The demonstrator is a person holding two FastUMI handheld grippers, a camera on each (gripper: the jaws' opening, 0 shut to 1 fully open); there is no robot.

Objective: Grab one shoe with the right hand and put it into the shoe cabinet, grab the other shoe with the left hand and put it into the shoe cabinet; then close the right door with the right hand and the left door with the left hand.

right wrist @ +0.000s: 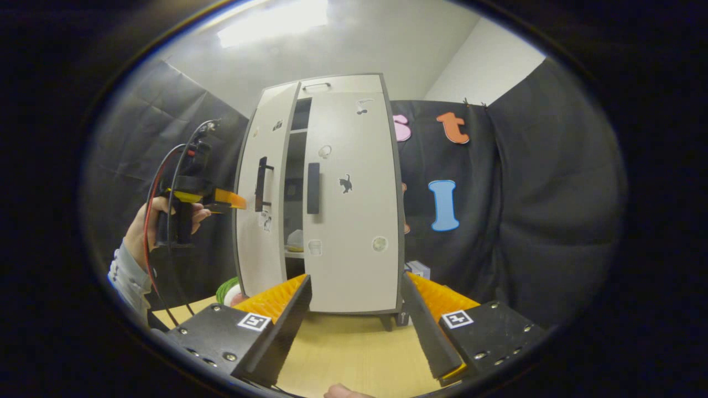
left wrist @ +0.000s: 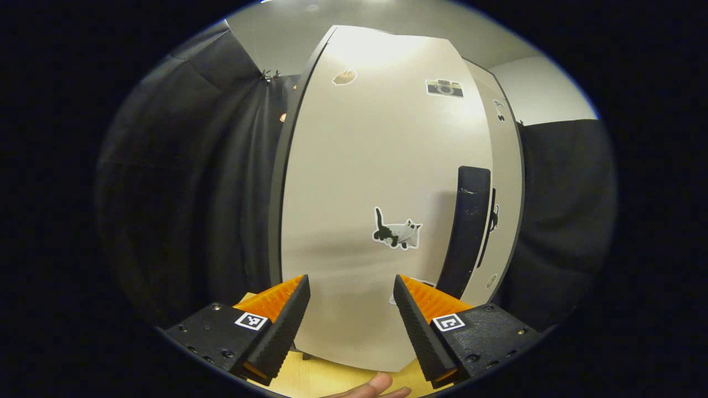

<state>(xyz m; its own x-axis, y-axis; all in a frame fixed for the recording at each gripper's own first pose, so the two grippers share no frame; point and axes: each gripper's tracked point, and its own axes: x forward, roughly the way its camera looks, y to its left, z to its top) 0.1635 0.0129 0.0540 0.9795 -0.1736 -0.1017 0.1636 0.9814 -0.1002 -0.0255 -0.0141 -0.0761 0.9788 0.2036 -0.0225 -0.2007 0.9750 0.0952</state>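
Note:
The white shoe cabinet [right wrist: 337, 88] stands on the wooden table [right wrist: 354, 348]. Its right door [right wrist: 354, 221] lies flush, black handle [right wrist: 313, 188] upright. The left door [right wrist: 251, 232] is ajar, leaving a narrow gap. Through the gap a pale thing [right wrist: 296, 239] lies on a shelf; I cannot tell whether it is a shoe. My left gripper [right wrist: 232, 202], held by a hand [right wrist: 138, 232], has its tips at the left door's outer face. In the left gripper view that door [left wrist: 376, 166] is close ahead, its handle [left wrist: 471, 226] to the right, and the left gripper [left wrist: 351, 290] is open. My right gripper [right wrist: 357, 290] is open, back from the cabinet.
A green and white object [right wrist: 228, 290] sits on the table behind the left door's lower edge. A small pale box [right wrist: 418, 269] stands by the cabinet's right foot. Black cloth walls close in on both sides. A fingertip [left wrist: 376, 384] shows at the bottom edge.

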